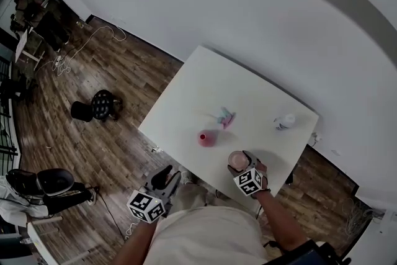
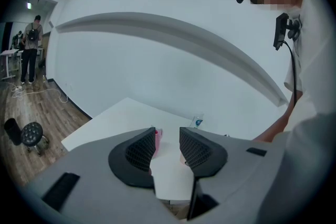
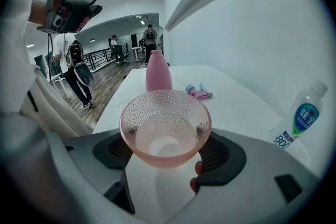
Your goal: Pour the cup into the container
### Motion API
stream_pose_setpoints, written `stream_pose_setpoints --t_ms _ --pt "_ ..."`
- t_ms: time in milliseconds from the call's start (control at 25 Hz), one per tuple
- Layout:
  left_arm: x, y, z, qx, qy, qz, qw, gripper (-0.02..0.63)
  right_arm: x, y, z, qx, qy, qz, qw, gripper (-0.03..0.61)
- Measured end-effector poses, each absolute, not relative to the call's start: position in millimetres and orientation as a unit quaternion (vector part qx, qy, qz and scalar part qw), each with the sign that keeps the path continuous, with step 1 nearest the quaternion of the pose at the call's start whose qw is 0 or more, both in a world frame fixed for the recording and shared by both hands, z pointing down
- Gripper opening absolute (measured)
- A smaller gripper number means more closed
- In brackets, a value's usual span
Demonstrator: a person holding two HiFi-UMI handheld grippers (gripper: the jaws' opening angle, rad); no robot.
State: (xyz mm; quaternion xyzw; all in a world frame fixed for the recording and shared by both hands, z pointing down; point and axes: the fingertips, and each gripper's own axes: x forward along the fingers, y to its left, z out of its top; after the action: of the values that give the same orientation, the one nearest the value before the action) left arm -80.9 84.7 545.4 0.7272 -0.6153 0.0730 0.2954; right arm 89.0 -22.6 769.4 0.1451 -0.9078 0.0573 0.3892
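Cup (image 3: 165,134): pink, dimpled, upright on the white table (image 1: 186,96), close to the near edge. It sits squarely between the two jaws of the right gripper (image 3: 165,140), one jaw on each side of its lower wall. The jaws stand wide apart. The pads lie right at the cup's sides, but its rim covers the lines of contact, so a firm press cannot be confirmed.

Container (image 3: 158,75): tall, pink, upright, beyond the cup and slightly to its left, apart from it with bare tabletop between.

Other items: a small pink and teal object (image 3: 198,92) lies further back. A water bottle (image 3: 299,118) stands to the right, near the table's right edge, well apart from the cup.

Clearance: the stretch between cup and container is bare. The left half of the table is bare too.

Right hand: at the near edge, with the gripper angled down onto the cup from the person's side.

Left gripper (image 2: 168,134): held off the table past its near left edge, low by the person's body, pointing towards the table and slightly down. Its jaws are parted by a modest gap with nothing in it
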Motion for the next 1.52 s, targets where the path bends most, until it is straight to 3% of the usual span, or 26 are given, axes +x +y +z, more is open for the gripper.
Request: stream_pose_setpoints --t_ms 600,1040,1520 --pt "-118 68 548 0.753 -0.588 0.073 0.287 0.135 73 -13 706 0.162 -0.893 0.081 0.413 0.373" --pt "-146 61 555 0.770 -0.568 0.104 0.270 0.012 37 -12 662 0.162 -0.880 0.095 0.436 0.373" --pt "-163 53 564 0.784 -0.548 0.121 0.266 0.011 13 -21 637 0.160 -0.856 0.106 0.481 0.373"
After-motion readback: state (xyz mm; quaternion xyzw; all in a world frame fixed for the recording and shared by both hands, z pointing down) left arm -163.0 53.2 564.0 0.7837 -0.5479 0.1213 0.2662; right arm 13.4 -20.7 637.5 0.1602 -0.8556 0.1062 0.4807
